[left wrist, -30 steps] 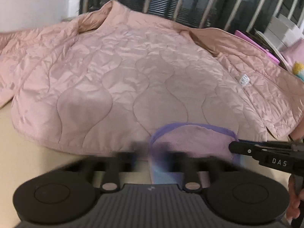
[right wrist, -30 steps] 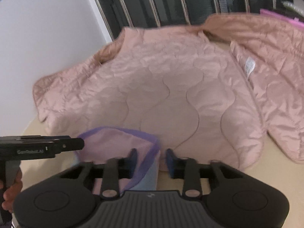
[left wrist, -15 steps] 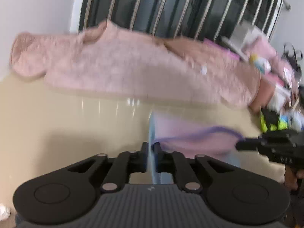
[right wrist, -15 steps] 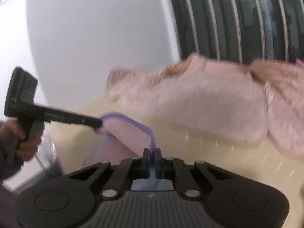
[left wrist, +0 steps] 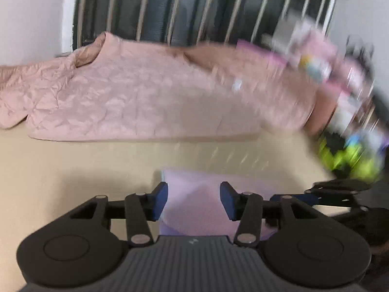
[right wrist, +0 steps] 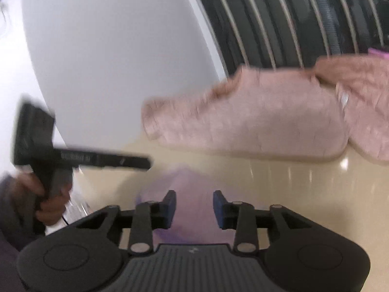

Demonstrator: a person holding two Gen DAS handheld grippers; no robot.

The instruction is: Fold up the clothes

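Observation:
A small lilac garment lies flat on the beige table, right under my left gripper, whose jaws are opening with the pads clear of the cloth. In the right wrist view the same lilac garment lies blurred below my right gripper; its jaws are opening too and press on nothing. A pink quilted jacket is spread across the far side of the table, also in the right wrist view as the jacket. The other gripper shows at left, held by a hand.
Bare beige table lies between the jacket and the lilac garment. A dark barred window and a white wall stand behind. Blurred coloured clutter piles up at the right edge.
Both grippers pulled the lilac garment off the jacket towards the near side of the table, then let go of it. It now lies flat on the table and both pairs of jaws stand apart.

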